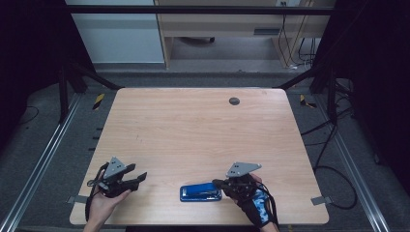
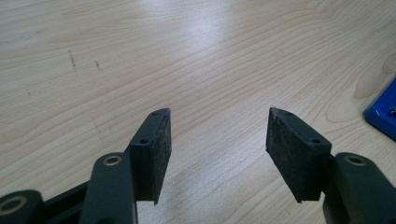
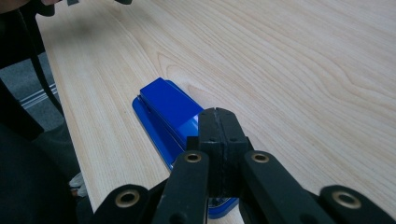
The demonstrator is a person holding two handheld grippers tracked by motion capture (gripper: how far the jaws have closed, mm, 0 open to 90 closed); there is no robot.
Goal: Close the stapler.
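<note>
blue stapler (image 3: 169, 108) lies under closed right fingers (image 3: 218, 122); left fingers (image 2: 159, 140) open, well apart.

The left tool (image 2: 218, 135) has its jaws standing wide apart over the bare wooden tabletop (image 2: 187, 56), nothing between them. A blue corner (image 2: 384, 112), perhaps a stapler's, shows at the right edge.

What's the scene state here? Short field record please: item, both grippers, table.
item: blue stapler, flat near the table's front edge
right gripper: jaws shut together, nothing between them, tips over the stapler's near end
left gripper: jaws open, empty, off to the stapler's left
table: light wood, dark round hole near the far edge
</note>
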